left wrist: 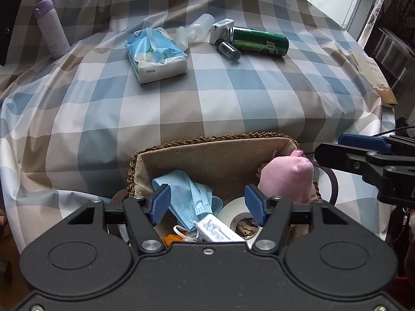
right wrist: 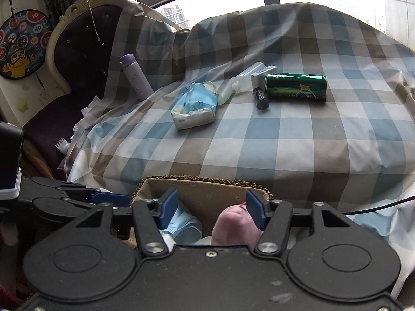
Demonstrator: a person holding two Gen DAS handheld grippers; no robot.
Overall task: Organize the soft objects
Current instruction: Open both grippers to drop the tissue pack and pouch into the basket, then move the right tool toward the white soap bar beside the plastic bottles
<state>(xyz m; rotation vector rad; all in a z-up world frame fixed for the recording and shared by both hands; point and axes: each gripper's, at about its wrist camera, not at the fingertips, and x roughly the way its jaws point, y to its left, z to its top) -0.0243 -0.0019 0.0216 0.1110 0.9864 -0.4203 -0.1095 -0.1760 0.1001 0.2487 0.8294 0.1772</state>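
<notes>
Mask (left wrist: 193,197) and pink pouch (left wrist: 286,180) in basket (left wrist: 207,155), tissue pack (left wrist: 155,54) left on bed (left wrist: 233,98), both tools (left wrist: 207,204) (right wrist: 211,208) agape, empty.

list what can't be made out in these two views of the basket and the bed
- Basket near side: both views, hidden by the gripper bodies.
- Orange item: left wrist view, mostly under the face mask and tube.
- Green can label: too small to read fully.
- Card: squeezed near the left view's right edge.

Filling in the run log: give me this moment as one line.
left claw: open, over basket | right claw: open | basket: mask, pink pouch | cloth: tissue pack
</notes>
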